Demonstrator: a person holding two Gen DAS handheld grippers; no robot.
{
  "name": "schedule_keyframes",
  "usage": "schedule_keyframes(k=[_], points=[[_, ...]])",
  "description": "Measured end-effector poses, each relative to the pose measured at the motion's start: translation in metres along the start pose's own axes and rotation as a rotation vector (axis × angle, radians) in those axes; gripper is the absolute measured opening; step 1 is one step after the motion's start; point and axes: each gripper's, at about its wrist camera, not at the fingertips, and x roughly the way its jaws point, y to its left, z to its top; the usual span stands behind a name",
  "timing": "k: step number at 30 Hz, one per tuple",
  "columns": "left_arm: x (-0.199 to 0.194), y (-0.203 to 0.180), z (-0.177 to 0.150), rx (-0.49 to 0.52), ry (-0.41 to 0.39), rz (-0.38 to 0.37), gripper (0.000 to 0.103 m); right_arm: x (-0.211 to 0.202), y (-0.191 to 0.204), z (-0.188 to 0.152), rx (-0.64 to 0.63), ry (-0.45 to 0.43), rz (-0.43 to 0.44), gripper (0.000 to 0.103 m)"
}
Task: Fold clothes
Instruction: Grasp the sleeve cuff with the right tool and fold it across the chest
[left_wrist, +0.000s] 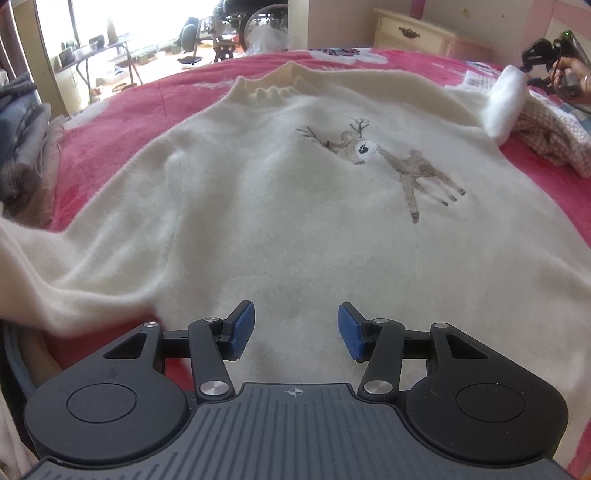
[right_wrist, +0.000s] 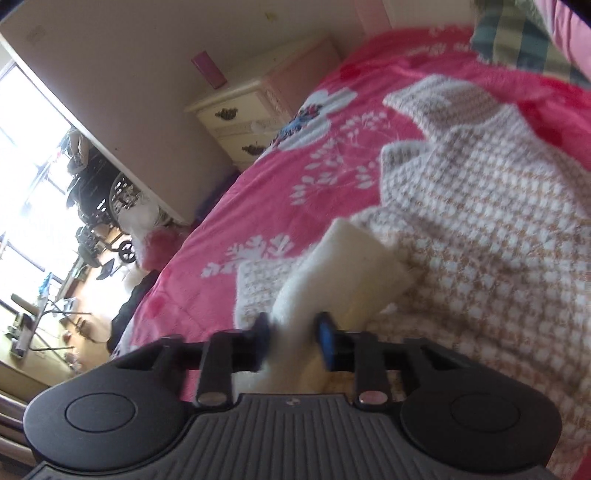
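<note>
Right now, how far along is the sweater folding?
Early. Done: the cream sweater lies spread flat, deer side up, on the pink blanket. In hand: the right gripper is shut on the sleeve cuff, lifted over the checked knit. The left gripper is open above the hem. Left: both sleeves and the body fold.

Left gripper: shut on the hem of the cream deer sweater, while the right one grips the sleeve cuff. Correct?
Not quite. The left gripper is open: in the left wrist view its blue pads stand apart over the cream deer sweater, holding nothing. The rest holds: the right wrist view shows the right gripper closed on the sleeve cuff.
</note>
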Motion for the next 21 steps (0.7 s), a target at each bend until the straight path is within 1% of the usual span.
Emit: schedule_keyframes(k=[3, 6, 8, 11, 13, 15, 18, 19, 20, 21], points=[[0.0, 0.004, -0.002, -0.004, -0.008, -0.013, 0.05, -0.025, 0.009, -0.007, -0.053, -0.082, 0.009, 0.014], [0.001, 0.009, -0.004, -0.008, -0.018, -0.026, 0.05, -0.057, 0.029, -0.017, -0.149, -0.173, 0.034, 0.013], [0.001, 0.012, -0.005, -0.01, -0.024, -0.035, 0.05, -0.085, 0.051, -0.03, -0.245, -0.24, 0.067, 0.013], [0.001, 0.017, -0.007, -0.017, -0.034, -0.048, 0.05, -0.134, 0.089, -0.064, -0.402, -0.324, 0.15, 0.013], [0.0, 0.021, -0.009, -0.026, -0.042, -0.052, 0.05, -0.164, 0.114, -0.095, -0.495, -0.365, 0.211, 0.013], [0.0, 0.026, -0.011, -0.035, -0.05, -0.055, 0.05, -0.186, 0.135, -0.129, -0.577, -0.377, 0.272, 0.013], [-0.001, 0.032, -0.013, -0.056, -0.063, -0.06, 0.05, -0.203, 0.159, -0.197, -0.711, -0.361, 0.348, 0.015], [-0.002, 0.035, -0.014, -0.067, -0.066, -0.061, 0.05, -0.206, 0.165, -0.222, -0.764, -0.338, 0.37, 0.016], [-0.002, 0.036, -0.015, -0.076, -0.069, -0.062, 0.05, -0.205, 0.169, -0.249, -0.82, -0.305, 0.384, 0.019], [-0.002, 0.038, -0.016, -0.082, -0.071, -0.063, 0.05, -0.204, 0.169, -0.277, -0.88, -0.259, 0.403, 0.032]])
